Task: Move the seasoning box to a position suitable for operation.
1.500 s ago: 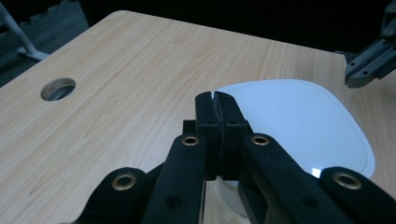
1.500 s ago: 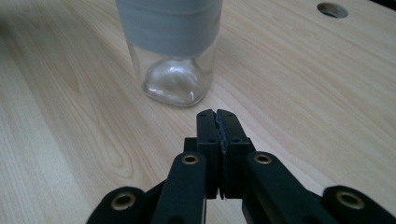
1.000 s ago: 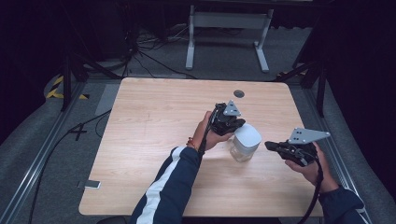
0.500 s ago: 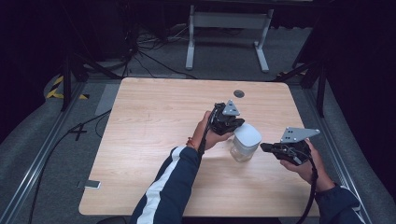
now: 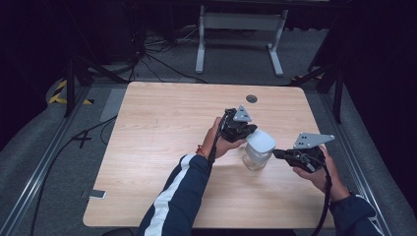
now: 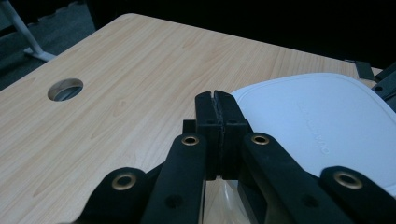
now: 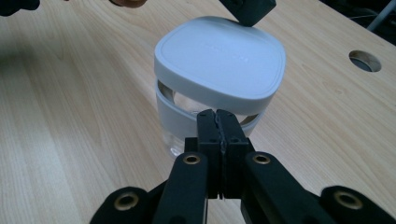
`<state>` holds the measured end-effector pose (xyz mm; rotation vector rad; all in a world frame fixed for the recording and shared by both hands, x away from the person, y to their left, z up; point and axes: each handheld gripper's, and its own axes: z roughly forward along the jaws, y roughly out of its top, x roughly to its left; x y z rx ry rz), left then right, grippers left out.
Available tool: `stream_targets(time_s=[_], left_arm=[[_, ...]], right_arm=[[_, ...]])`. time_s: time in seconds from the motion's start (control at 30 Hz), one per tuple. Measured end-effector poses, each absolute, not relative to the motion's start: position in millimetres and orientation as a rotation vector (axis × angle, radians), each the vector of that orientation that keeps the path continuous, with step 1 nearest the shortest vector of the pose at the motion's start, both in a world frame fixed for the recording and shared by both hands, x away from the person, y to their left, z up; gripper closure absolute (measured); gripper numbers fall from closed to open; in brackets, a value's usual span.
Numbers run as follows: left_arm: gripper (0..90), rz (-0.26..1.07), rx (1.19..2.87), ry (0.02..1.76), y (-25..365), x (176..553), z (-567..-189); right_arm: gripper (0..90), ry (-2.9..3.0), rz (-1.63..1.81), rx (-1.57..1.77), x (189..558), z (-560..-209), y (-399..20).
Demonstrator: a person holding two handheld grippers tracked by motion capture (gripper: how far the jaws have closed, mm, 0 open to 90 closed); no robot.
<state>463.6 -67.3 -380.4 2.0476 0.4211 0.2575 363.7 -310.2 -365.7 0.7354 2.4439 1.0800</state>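
Right of centre in the high view, one clear jar (image 5: 256,150) with a white rounded-square lid (image 7: 220,60) stands on the pale wood-grain table (image 5: 162,128), far from every edge, with bare board all around. Two black tongs flank it: left tongs (image 5: 250,130) clenched, perhaps touching the lid's rim; right tongs (image 5: 276,153) clenched empty, just beside its wall.

Lab or recording studio. Evidence: bare light-wood table (image 5: 162,147) with cable hole (image 5: 252,98), black curtains around, grey carpet floor (image 5: 44,147), metal floor rails (image 5: 29,191), loose cables (image 5: 157,59), hazard tape (image 5: 59,91), white metal stand (image 5: 238,34).
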Motion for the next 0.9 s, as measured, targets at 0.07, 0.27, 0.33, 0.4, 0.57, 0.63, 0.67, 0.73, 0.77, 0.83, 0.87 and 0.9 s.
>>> stream_targets(time_s=[0.07, 0.27, 0.33, 0.4, 0.57, 0.63, 0.67, 0.73, 0.77, 0.83, 0.87, 0.9], left_arm=[[89.7, 0.267, 2.053, 0.423, -66.0, 463.6, -380.4], [89.7, 0.303, 2.069, 0.403, -58.3, 460.0, -377.4], [89.6, 0.294, 2.074, 0.407, -56.6, 459.9, -377.6], [89.5, 0.296, 2.071, 0.409, -56.9, 459.8, -377.9], [89.2, 0.31, 2.071, 0.403, -60.1, 459.1, -377.5], [89.4, 0.319, 2.078, 0.404, -61.5, 461.3, -377.4], [89.5, 0.325, 2.078, 0.412, -62.6, 462.3, -378.0], [89.4, 0.312, 2.068, 0.412, -63.1, 462.6, -377.9], [89.2, 0.31, 2.066, 0.415, -63.1, 461.3, -377.3], [89.6, 0.295, 2.044, 0.403, -63.1, 458.6, -375.4], [89.7, 0.301, 2.05, 0.392, -63.9, 457.5, -375.2], [89.7, 0.301, 2.066, 0.383, -65.4, 456.6, -375.7]], right_arm=[[89.9, 2.432, 1.098, 0.735, 364.4, -363.9, -309.4], [89.9, 2.427, 1.1, 0.73, 366.7, -362.8, -305.2], [89.9, 2.433, 1.089, 0.727, 367.1, -363.5, -304.3], [89.9, 2.441, 1.076, 0.72, 366.1, -364.1, -304.1], [89.9, 2.447, 1.071, 0.731, 366.7, -366.9, -305.4], [89.9, 2.452, 1.07, 0.731, 367.4, -368.3, -305.6], [89.9, 2.452, 1.07, 0.731, 367.4, -368.2, -305.7], [89.9, 2.453, 1.064, 0.728, 366.9, -368.4, -306.3], [89.9, 2.457, 1.064, 0.726, 366.7, -368.5, -307.0], [89.9, 2.458, 1.057, 0.731, 366.4, -369.3, -308.4], [89.9, 2.461, 1.055, 0.733, 366.5, -369.4, -309.0], [89.9, 2.46, 1.052, 0.732, 366.9, -369.8, -309.2]])
